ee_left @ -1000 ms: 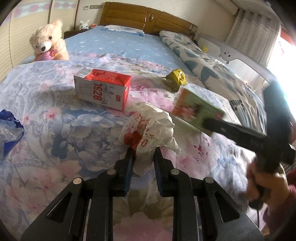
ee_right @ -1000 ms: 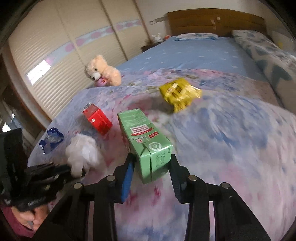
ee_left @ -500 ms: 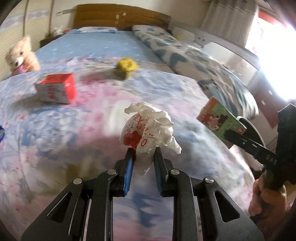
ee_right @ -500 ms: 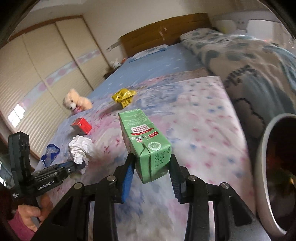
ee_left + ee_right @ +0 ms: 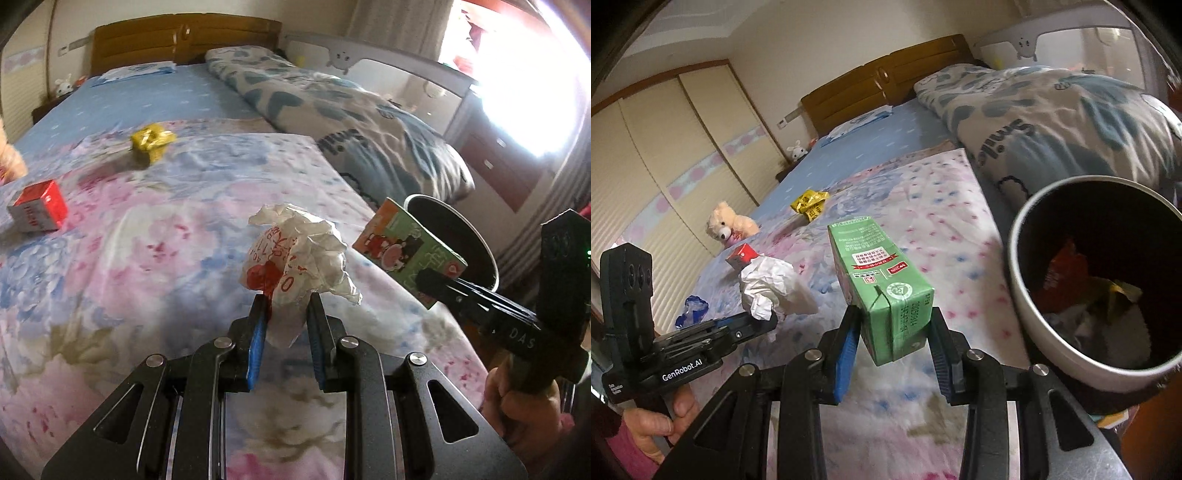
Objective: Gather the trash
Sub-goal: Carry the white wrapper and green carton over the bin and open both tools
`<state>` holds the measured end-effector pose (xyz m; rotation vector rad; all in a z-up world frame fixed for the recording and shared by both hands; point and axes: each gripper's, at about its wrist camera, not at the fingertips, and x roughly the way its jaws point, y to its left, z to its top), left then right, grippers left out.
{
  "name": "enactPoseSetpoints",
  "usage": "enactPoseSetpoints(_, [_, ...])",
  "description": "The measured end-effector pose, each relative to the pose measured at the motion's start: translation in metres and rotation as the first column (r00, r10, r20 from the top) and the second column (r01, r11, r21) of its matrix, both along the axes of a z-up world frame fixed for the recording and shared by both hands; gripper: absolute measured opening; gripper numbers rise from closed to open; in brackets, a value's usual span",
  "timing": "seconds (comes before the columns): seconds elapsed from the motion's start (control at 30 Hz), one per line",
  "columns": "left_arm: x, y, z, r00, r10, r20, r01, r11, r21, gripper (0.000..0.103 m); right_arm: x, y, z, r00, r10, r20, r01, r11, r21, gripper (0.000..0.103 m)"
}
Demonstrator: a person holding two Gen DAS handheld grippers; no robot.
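Both handheld black plastic two-finger grippers, left [image 5: 284, 306] & right [image 5: 892, 325], have blue pads w/ silver round screws on the linkages. White "GenRobot.AI" lettering on left body, "DAS" on right. Pink sleeve cuff [image 5: 613, 446].

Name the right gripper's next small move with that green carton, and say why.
Probably carry it a little further right, over the bin's open mouth, then release. The right gripper grips the green carton above the bedspread, just short of the rim; trash already lies inside.

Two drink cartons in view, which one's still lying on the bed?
The red carton, lying loose on the floral quilt. The green carton is clamped in the right gripper, near the bin.
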<state>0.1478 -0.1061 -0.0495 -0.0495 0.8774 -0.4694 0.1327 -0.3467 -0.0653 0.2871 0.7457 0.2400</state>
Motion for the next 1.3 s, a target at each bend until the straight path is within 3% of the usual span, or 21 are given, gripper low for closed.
enactPoseSetpoints(0.7, [-0.013, -0.073, 0.007, 0.989, -0.150, -0.003, 0.150, 0.989, 0.018, 0.020, -0.048, -0.071, 0.017, 0.975, -0.215, 0.052, 0.216, 0.976, -0.015, 0.037])
enactPoseSetpoints(1.3, [-0.012, -0.134, 0.016, 0.965, -0.263, 0.010, 0.262, 0.964, 0.043, 0.020, -0.064, -0.127, 0.021, 0.943, -0.329, 0.046, 0.331, 0.943, -0.025, 0.037])
